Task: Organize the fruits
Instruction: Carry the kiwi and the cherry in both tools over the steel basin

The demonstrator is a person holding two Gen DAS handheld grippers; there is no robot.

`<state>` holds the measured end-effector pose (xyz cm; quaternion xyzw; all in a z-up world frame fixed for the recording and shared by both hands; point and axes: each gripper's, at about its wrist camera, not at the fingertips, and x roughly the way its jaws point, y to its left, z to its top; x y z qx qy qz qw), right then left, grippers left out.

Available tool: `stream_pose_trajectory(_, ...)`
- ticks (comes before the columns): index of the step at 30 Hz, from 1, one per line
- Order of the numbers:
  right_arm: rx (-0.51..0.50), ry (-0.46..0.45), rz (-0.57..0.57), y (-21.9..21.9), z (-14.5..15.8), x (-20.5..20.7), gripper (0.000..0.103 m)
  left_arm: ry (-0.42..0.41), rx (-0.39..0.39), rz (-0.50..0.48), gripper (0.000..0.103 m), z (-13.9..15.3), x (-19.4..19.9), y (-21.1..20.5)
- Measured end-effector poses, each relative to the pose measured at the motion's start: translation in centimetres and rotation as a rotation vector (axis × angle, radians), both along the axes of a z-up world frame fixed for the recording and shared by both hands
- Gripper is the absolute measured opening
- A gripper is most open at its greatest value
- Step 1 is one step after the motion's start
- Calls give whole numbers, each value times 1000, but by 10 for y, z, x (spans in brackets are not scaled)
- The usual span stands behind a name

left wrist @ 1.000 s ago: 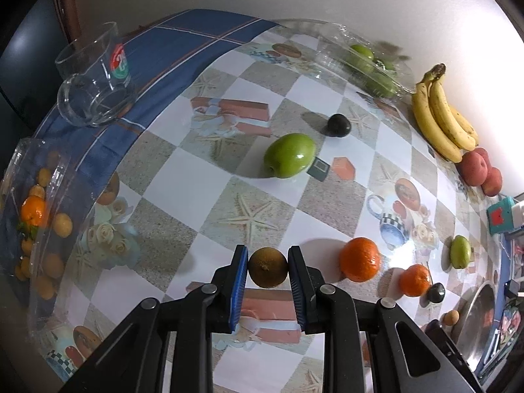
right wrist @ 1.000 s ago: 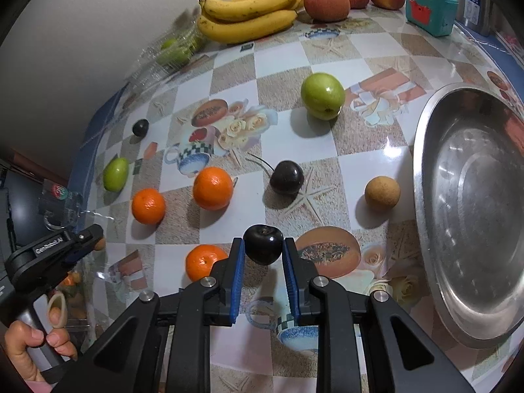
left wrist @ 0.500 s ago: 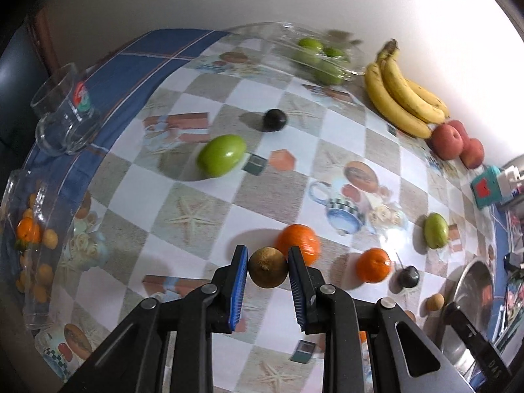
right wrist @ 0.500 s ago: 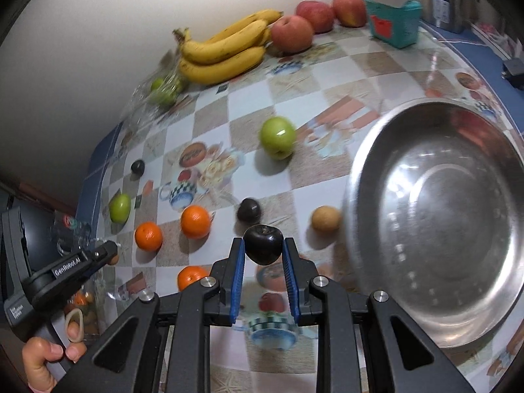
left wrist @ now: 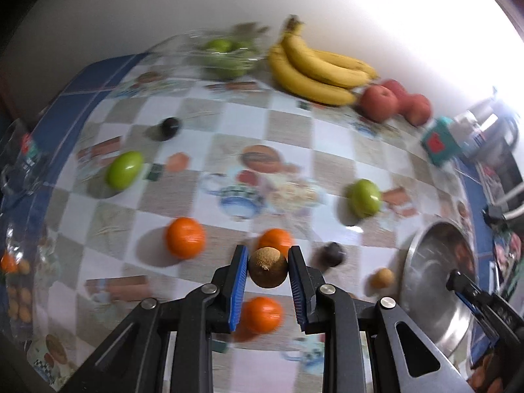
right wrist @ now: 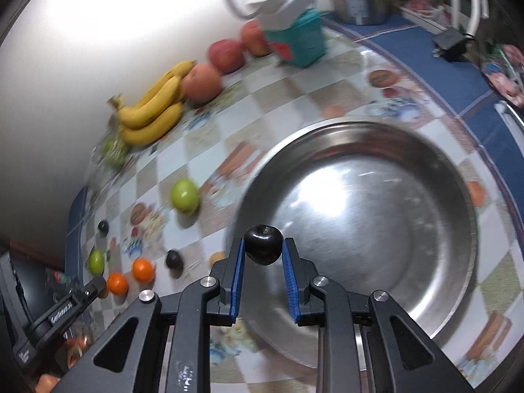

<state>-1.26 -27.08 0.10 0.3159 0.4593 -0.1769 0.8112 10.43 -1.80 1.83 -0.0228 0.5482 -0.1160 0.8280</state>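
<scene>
Over the last second both grippers have swung toward the steel bowl (right wrist: pixel 425 196), each carrying 1 fruit, and the blur in both wrist views suggests they are in motion. The right gripper (right wrist: pixel 263 255) is clenched on a dark cherry (right wrist: pixel 263 244), pinched between its blue pads (right wrist: pixel 236 271); a second ago that cherry hung over the checked tablecloth (right wrist: pixel 229 124) with the bowl off at 3 o'clock, and now it sits over the bowl's near-left wall, the basin filling the view from 12 to 4 o'clock. The left gripper (left wrist: pixel 268 270) is clamped on a brown kiwi (left wrist: pixel 268 267), held clear of the cloth; it has travelled from the far-left area by the glass to a spot above the oranges, with 1 orange (left wrist: pixel 185 237) at 10 o'clock, another orange (left wrist: pixel 262 314) just under the jaws, and the bowl now showing at 3 o'clock in its view, where the right gripper's tip also appears. The bowl looks empty, so I judge these to be the first 2 fruits headed for it: the cherry is nearly placed and needs only a short move inward before release, while the kiwi has more ground to cover. The bananas (left wrist: pixel 317 68), red apples (left wrist: pixel 393 104) and green apple (left wrist: pixel 363 198) lie untouched on the cloth.
</scene>
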Motion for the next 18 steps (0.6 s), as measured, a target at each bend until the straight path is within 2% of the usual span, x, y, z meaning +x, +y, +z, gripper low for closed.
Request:
stream_pose_trajectory(5,6,-9,-62,-19,4,-13,24,-15,-37,-93,27,8,-11,-35)
stream_pose_trajectory(12,9,-39,-128,-39,11,-27,24,-45,-50,-243,27,15,-33,-87)
stream_pose_trajectory(18,19,-47,-177,-55,12,-35,24,-56,-71,-332,27,15,-48,-119)
